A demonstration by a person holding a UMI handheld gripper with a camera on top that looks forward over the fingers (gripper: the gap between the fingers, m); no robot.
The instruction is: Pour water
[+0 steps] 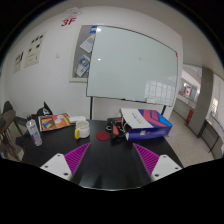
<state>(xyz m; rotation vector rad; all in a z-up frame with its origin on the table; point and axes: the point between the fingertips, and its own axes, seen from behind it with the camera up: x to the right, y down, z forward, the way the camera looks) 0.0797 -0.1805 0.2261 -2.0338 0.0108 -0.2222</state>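
While jaws spread over bare table, bottle near its far-left edge.

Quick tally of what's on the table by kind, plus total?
Bottle: 1
White cup: 1
Blue box: 1
Red item by the box, too small to identify: 1
Colourful flat item, maybe a book: 1
Total: 5
The tool is open and holds nothing; everything sits beyond its fingers.
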